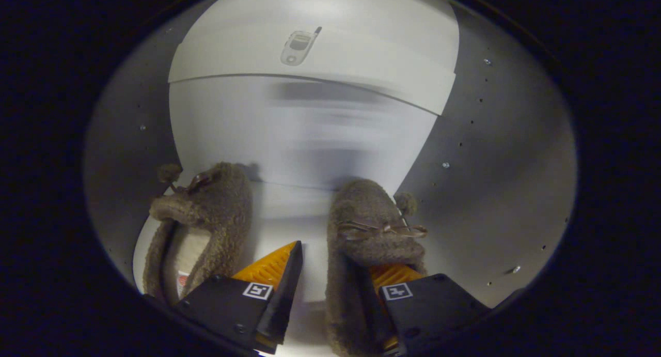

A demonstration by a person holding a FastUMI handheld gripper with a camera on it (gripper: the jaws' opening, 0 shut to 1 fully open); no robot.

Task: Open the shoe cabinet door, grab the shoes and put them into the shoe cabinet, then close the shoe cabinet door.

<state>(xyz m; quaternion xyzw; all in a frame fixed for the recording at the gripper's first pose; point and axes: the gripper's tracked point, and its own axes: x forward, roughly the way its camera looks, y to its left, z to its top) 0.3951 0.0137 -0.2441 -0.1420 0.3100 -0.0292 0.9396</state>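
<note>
While two fuzzy brown slippers (206, 217) lie toes-away inside the white shoe cabinet (310, 140), we see our gripper (335, 274) open, one finger inside the right slipper (369, 228).

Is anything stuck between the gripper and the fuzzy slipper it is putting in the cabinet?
No. The gripper is open around one side of the right slipper: one finger sits inside its opening, the other outside. Nothing lies between. The left slipper rests apart, and both are already on the cabinet shelf.

Fuzzy fleece slippers (361, 228); smooth matt cabinet panels (496, 155) with small metal screws
</note>
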